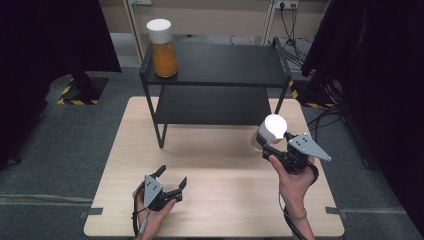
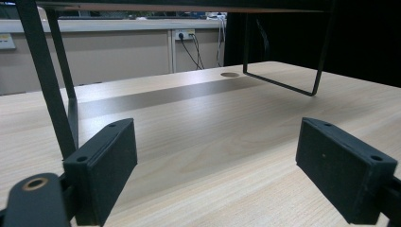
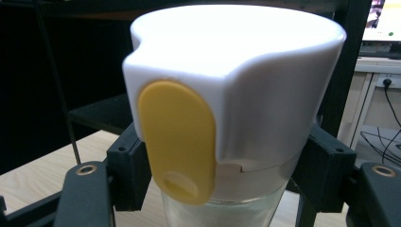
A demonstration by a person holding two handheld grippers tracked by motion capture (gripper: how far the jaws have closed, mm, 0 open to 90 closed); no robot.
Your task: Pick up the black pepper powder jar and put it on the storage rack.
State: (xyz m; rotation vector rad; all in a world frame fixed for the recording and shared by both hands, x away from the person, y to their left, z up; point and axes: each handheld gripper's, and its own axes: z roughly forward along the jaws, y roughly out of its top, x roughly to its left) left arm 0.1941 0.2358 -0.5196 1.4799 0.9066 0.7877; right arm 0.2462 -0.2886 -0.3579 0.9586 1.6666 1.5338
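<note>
- My left claw (image 1: 171, 181) rests low over the near left of the worktop (image 1: 215, 150), jaws spread wide with nothing between them; in the left gripper view I look under the rack along bare wood.
- On the far left of the black rack's (image 1: 220, 65) top shelf stands a jar of orange powder (image 1: 162, 48) with a white lid.
- My right claw (image 1: 265, 145) is clamped on a second jar (image 3: 236, 94), pads pressing just under its white lid with the yellow flap; it hangs above the worktop at the right, near the rack's front right corner.
- My guess is that this jar goes onto the rack. I would keep it upright, lift it clear of the shelf edge, steer past the right post, and set it down flat, well apart from the orange jar, before easing the grip.
- The worktop is pale wood, on grey floor; dark curtains hang on both sides, and sockets and cables line the far wall.
</note>
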